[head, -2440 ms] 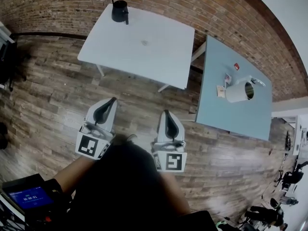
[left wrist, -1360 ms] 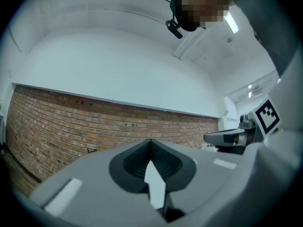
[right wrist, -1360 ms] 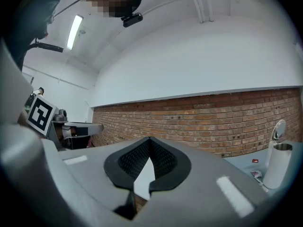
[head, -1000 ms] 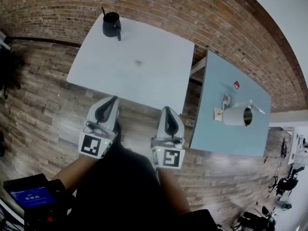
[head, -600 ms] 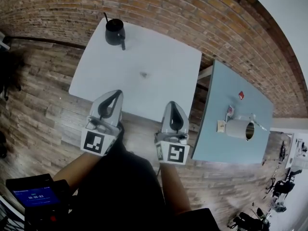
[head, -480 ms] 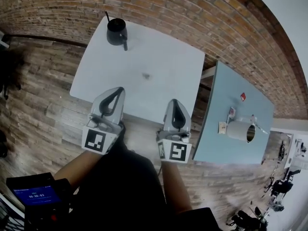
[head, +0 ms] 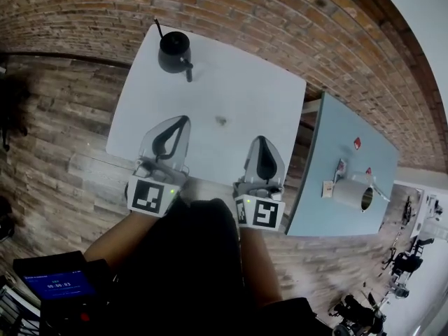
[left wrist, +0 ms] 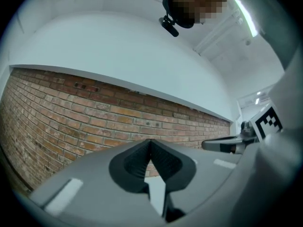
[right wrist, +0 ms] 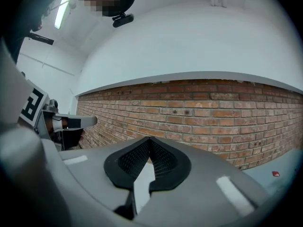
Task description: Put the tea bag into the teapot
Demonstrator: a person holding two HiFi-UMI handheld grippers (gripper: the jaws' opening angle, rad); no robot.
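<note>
Holding L gripper [head: 182, 120] & R gripper [head: 262, 140] over near edge of white table [head: 255, 89], both w/ jaws pressed together, pinching nothing. Leaving tea bag [head: 221, 120] lying mid-table, between tips, touching neither; black teapot [head: 174, 51] standing at far corner by brick wall [head: 280, 16].

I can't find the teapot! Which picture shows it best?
The head view: the black teapot stands whole at a far corner of the white table. Both gripper views show closed jaws and brick wall, no teapot.
</note>
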